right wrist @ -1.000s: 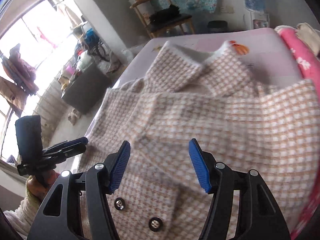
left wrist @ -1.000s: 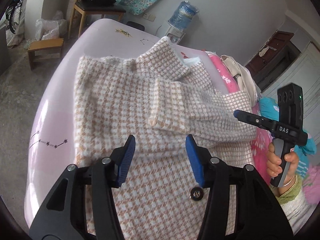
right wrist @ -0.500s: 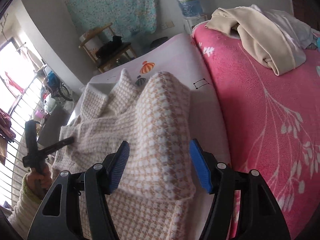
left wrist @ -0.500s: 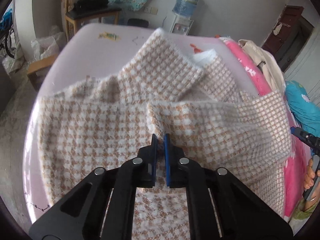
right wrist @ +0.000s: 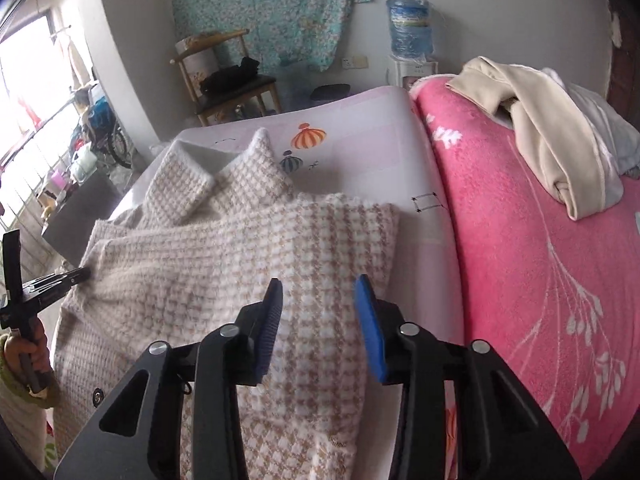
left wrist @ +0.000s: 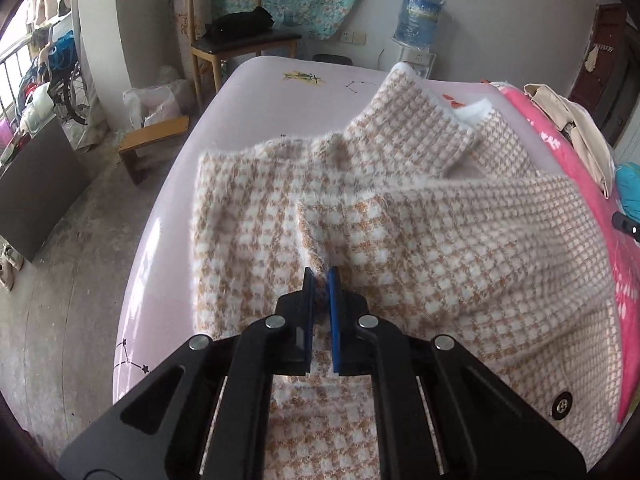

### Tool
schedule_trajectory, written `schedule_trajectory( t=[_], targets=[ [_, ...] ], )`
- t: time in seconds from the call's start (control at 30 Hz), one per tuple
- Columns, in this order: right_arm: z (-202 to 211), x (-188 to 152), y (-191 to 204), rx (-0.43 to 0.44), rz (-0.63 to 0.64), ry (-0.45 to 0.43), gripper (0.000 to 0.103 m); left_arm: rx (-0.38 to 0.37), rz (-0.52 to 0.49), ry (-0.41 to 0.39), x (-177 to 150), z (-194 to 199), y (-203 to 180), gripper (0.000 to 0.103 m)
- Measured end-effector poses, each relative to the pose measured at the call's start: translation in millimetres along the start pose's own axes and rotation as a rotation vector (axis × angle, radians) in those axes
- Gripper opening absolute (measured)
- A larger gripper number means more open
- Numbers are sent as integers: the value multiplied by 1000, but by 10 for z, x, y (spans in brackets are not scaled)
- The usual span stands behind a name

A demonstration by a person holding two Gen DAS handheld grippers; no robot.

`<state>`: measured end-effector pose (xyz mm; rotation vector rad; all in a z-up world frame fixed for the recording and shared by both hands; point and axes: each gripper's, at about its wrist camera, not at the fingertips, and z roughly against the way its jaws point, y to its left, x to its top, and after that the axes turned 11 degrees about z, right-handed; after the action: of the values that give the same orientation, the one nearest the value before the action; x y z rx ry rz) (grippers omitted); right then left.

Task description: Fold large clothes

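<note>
A beige-and-white houndstooth coat (left wrist: 400,220) lies spread on the pale pink bed sheet (left wrist: 256,92), collar toward the far wall. One sleeve (left wrist: 460,240) is folded across the chest. My left gripper (left wrist: 321,280) is shut on the cuff end of that sleeve, near the coat's middle. In the right wrist view the coat (right wrist: 240,264) fills the centre, and my right gripper (right wrist: 319,300) is open and empty just above the coat's right shoulder side. The left gripper (right wrist: 78,274) shows there at the left edge, held in a hand.
A bright pink blanket (right wrist: 540,280) covers the bed's right side with a cream garment (right wrist: 540,128) piled on it. A wooden chair (left wrist: 240,40), a low stool (left wrist: 152,140) and a water dispenser (left wrist: 416,20) stand beyond the bed's far end.
My left gripper closed on the sleeve cuff and holds it over the coat's middle. My right gripper swung right to the coat's shoulder side and narrowed slightly, still open.
</note>
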<state>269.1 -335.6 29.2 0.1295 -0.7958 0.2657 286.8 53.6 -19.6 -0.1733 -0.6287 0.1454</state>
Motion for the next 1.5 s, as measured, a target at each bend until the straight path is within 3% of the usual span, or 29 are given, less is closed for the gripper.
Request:
schedule_trajectory(
  t=[0.1,0.2,0.37,0.53,0.63,0.73,0.8,0.9,1.0,1.1,1.2,1.27,1.33,1.5],
  targets=[
    [-301,69,115,-15,86,54,26,8,-2,-14,-6,-16,-18,6],
    [-733,-7,50,-76,121,184,25,-8,5,-12,2,-24,14,7],
    [-654,70,-98,-22,24,181,23,-47,3,-21,4,70,90,11],
    [-612,276,-5,-7,60,127,23,-140,45,-88,189,221,97,11],
    [-824,378,44,-24,88,139,23,-178,46,-43,267,71,-51,11],
    [-1093,385,-34,-96,85,192,25,-120,26,36,247,-242,-174,13],
    [-1058,420,-112,-87,38,184,26,-111,25,32,240,-317,-176,14],
    [-824,450,-119,-187,43,160,26,-93,23,12,274,-229,-165,14],
    [-476,402,-83,-102,49,114,28,-132,-4,-33,271,-20,-158,17],
    [-239,256,137,-18,145,106,28,-165,-59,-48,216,94,-238,23],
    [-258,74,319,36,220,154,28,-111,-97,-5,168,-77,-334,24],
    [-397,-27,364,21,242,199,28,-66,-90,37,163,-285,-341,27],
    [-586,-117,352,-22,236,249,30,-74,-81,7,200,-352,-326,27],
    [-481,-42,355,-37,193,225,32,-62,-72,-28,311,-220,-296,27]
  ],
)
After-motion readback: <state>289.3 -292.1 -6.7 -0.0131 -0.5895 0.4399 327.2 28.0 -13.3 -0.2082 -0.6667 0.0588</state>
